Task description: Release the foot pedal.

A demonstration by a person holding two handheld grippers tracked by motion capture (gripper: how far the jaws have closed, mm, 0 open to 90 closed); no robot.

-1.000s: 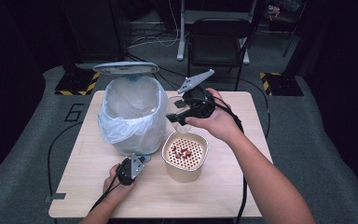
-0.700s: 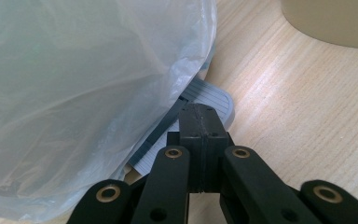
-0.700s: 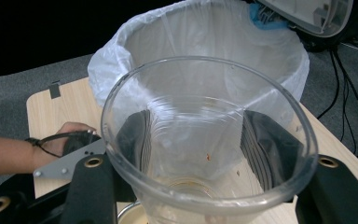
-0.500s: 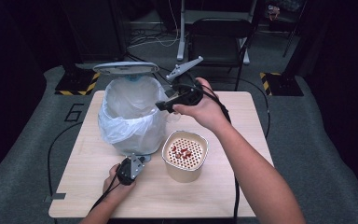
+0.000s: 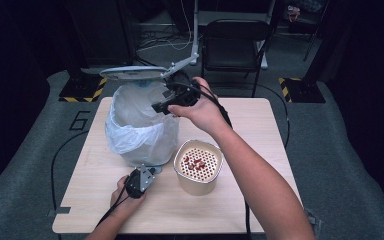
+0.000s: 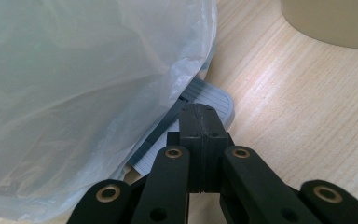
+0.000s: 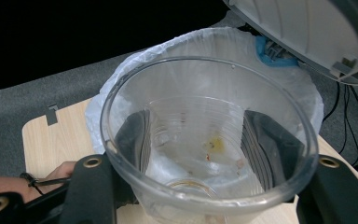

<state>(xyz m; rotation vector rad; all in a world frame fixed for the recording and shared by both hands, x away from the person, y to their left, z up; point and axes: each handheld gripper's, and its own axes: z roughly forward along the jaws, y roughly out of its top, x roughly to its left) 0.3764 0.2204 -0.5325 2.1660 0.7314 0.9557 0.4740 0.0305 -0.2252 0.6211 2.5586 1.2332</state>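
Observation:
A pedal bin [image 5: 140, 125] lined with a white plastic bag [image 7: 196, 42] stands at the table's back left, its grey lid [image 5: 132, 73] raised. My left gripper [image 5: 149, 174] is shut, and its closed tips [image 6: 200, 116] rest on the bin's grey foot pedal [image 6: 216, 100]. My right gripper [image 5: 164, 106] is shut on a clear plastic cup [image 7: 177, 116], tilted over the bin's mouth under the lid [image 7: 307, 32]. Its fingers [image 7: 135, 135] show through the cup wall, and a few small food specks cling inside. The right gripper [image 7: 200, 144] is held above the liner.
A beige container [image 5: 198, 172] with a perforated insert and red scraps [image 5: 195, 162] stands right of the bin, close to the left hand. It also shows as the beige container [image 6: 331, 18] past the pedal. A black chair [image 5: 235, 45] stands behind the wooden table [image 5: 260, 125].
The right hand has carried the cup leftward and slightly up, from beside the bin to over its open mouth. The left gripper has stayed on the pedal.

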